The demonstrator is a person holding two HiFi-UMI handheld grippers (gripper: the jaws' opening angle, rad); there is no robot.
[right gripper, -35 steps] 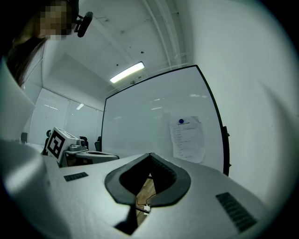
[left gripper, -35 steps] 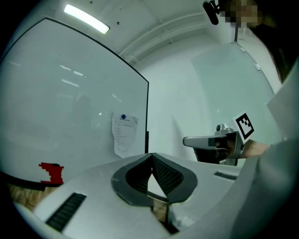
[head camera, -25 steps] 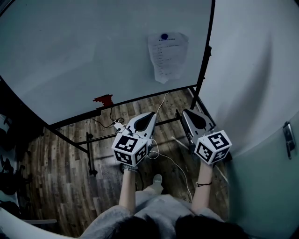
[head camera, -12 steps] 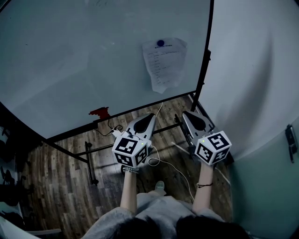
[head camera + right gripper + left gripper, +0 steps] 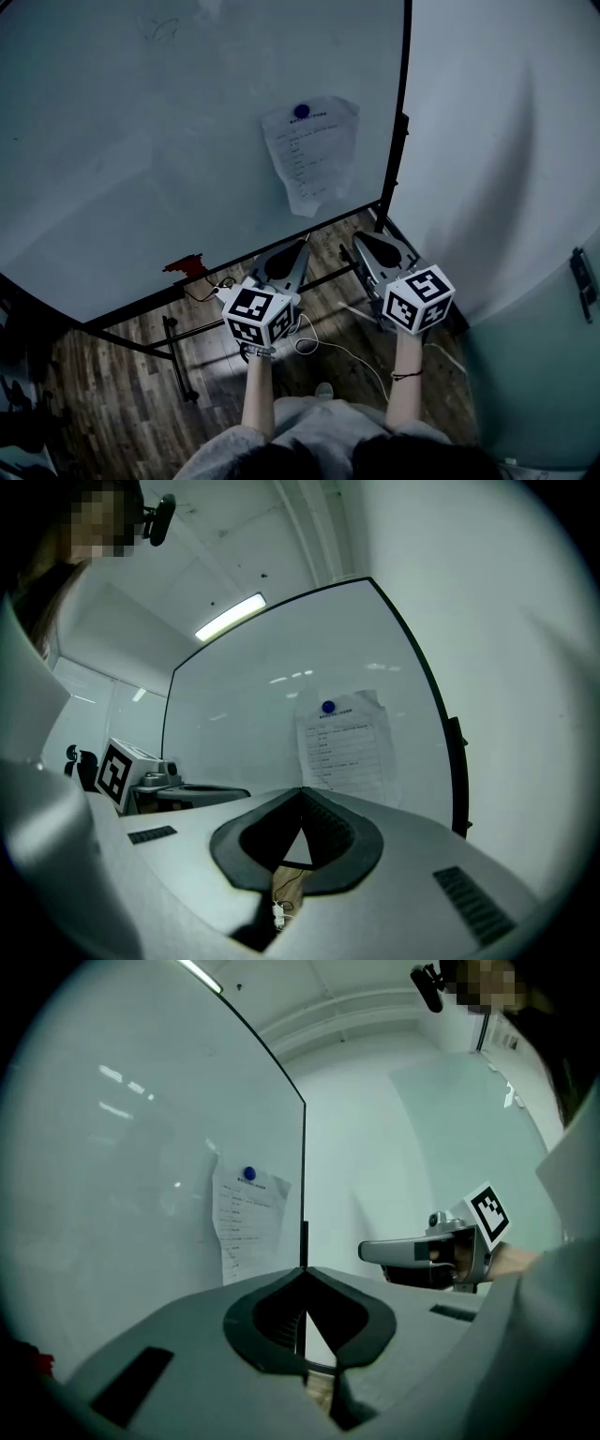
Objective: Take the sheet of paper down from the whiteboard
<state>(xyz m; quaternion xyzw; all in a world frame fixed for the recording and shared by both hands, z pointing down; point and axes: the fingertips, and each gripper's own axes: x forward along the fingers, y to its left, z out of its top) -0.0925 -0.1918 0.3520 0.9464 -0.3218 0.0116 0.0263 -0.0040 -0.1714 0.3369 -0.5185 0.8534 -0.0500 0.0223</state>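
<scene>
The sheet of paper [image 5: 311, 155] hangs near the right edge of the whiteboard [image 5: 141, 141], low down, pinned at its top by a blue magnet [image 5: 302, 111]. The left tool [image 5: 302, 246] and right tool [image 5: 359, 240] have their jaws pressed together, empty, clear of the sheet.

Looks like an office or meeting room. Straight ahead of the left claw [image 5: 304, 244] and the right claw [image 5: 356, 240], a big whiteboard [image 5: 169, 141] on a black stand [image 5: 177, 356], with a printed sheet [image 5: 312, 155] pinned up by a blue magnet [image 5: 302, 111]. Under the claws, wood-plank floor [image 5: 103, 394] with loose cables [image 5: 349, 337]; right of the right claw, bare pale wall [image 5: 506, 141]; overhead, a strip light [image 5: 230, 617].
</scene>
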